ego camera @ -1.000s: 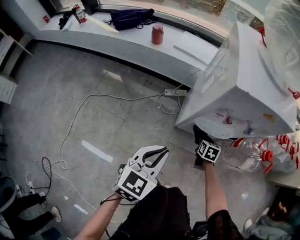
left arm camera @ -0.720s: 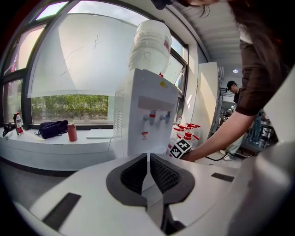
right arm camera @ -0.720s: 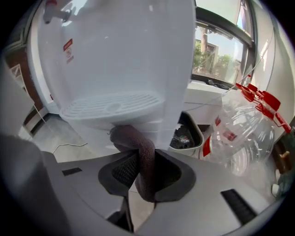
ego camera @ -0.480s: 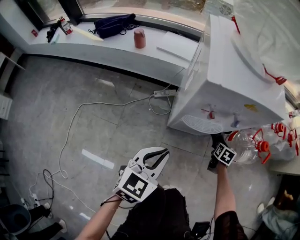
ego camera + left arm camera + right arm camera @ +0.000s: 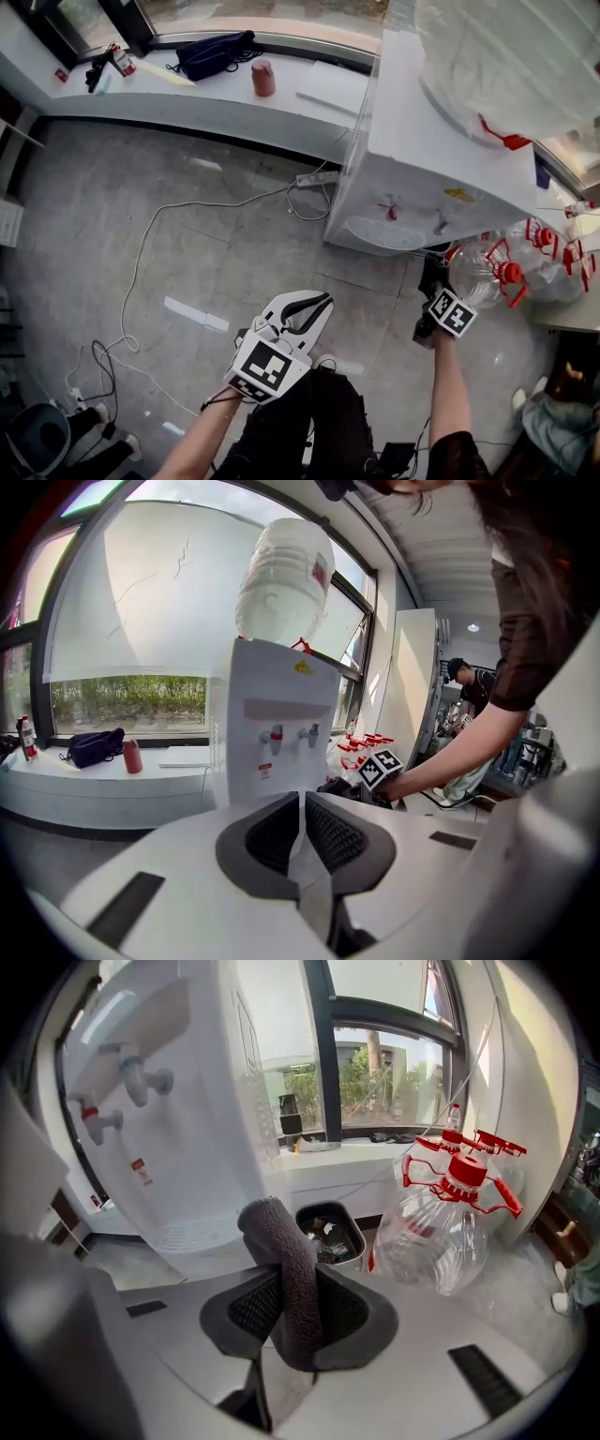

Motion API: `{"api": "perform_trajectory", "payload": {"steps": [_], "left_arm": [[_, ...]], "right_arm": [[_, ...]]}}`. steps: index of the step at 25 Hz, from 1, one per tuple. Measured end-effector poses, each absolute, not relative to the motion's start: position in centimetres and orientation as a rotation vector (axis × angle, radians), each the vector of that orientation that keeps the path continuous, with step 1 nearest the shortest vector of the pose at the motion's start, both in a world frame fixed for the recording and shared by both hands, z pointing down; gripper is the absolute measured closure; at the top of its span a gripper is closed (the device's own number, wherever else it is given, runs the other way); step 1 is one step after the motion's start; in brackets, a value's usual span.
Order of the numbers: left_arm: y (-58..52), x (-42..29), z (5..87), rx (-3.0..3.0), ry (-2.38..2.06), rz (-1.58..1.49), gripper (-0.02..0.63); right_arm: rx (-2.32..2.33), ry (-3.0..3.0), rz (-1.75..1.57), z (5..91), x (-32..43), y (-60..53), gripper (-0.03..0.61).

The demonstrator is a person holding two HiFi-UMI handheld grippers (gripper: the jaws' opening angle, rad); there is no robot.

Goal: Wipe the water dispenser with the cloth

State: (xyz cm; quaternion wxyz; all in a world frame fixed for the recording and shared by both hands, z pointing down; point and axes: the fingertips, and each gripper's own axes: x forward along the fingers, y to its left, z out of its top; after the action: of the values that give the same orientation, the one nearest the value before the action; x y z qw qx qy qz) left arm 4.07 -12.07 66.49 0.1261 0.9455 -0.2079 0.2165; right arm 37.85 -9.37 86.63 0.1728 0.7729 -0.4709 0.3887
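The white water dispenser stands on the floor at upper right, with a large bottle on top and two taps above its drip tray. My right gripper is low at the dispenser's front right corner, shut on a dark grey cloth. In the right gripper view the cloth sticks up between the jaws, with the dispenser's front close on the left. My left gripper hovers over the floor further left, shut and holding nothing. Its own view faces the dispenser.
Empty bottles with red caps lie right of the dispenser, close to my right gripper. A small bin sits beside it. A power strip with cable lies on the floor. The window ledge holds a red cup and a dark bag.
My right gripper with the cloth has moved rightward along the dispenser's base, from left of the drip tray to its right. The left gripper has stayed put.
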Motion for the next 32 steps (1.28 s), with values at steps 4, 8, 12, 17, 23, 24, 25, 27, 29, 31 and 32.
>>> {"api": "perform_trajectory", "payload": {"steps": [4, 8, 12, 17, 23, 24, 25, 27, 29, 31, 32], "left_arm": [[-10.6, 5.5, 62.4, 2.742, -0.588, 0.614, 0.594], [-8.6, 7.2, 57.6, 2.746, -0.574, 0.59, 0.594], [-6.9, 8.8, 53.3, 2.76, -0.572, 0.567, 0.594], [-5.4, 9.8, 49.1, 2.758, -0.579, 0.541, 0.594], [-3.5, 8.6, 44.1, 2.762, -0.658, 0.531, 0.594], [-3.0, 8.2, 43.4, 2.76, -0.669, 0.529, 0.594], [-2.4, 7.7, 42.7, 2.759, -0.681, 0.529, 0.594], [-1.5, 6.8, 41.4, 2.761, -0.707, 0.536, 0.594], [-0.7, 6.1, 40.1, 2.763, -0.732, 0.537, 0.594], [0.1, 5.7, 38.7, 2.762, -0.748, 0.519, 0.594], [0.5, 5.6, 38.1, 2.76, -0.752, 0.507, 0.594]], "right_arm": [[2.151, -1.491, 1.135, 80.7, 35.1, -7.6, 0.474], [2.099, -1.636, 1.186, 73.6, 32.8, -5.1, 0.476], [2.086, -1.749, 1.189, 65.3, 31.1, -2.8, 0.476], [2.106, -1.858, 1.186, 56.4, 29.5, -0.7, 0.474], [2.119, -1.944, 1.163, 47.8, 27.1, 2.3, 0.475], [2.11, -1.963, 1.153, 46.6, 26.6, 3.0, 0.474], [2.099, -1.984, 1.141, 45.4, 26.0, 3.6, 0.474], [2.076, -2.025, 1.115, 43.3, 25.0, 4.9, 0.474], [2.071, -2.061, 1.094, 41.4, 24.3, 6.1, 0.474], [2.086, -2.091, 1.081, 39.9, 24.1, 7.1, 0.474], [2.097, -2.104, 1.074, 39.4, 24.1, 7.5, 0.474]]}}
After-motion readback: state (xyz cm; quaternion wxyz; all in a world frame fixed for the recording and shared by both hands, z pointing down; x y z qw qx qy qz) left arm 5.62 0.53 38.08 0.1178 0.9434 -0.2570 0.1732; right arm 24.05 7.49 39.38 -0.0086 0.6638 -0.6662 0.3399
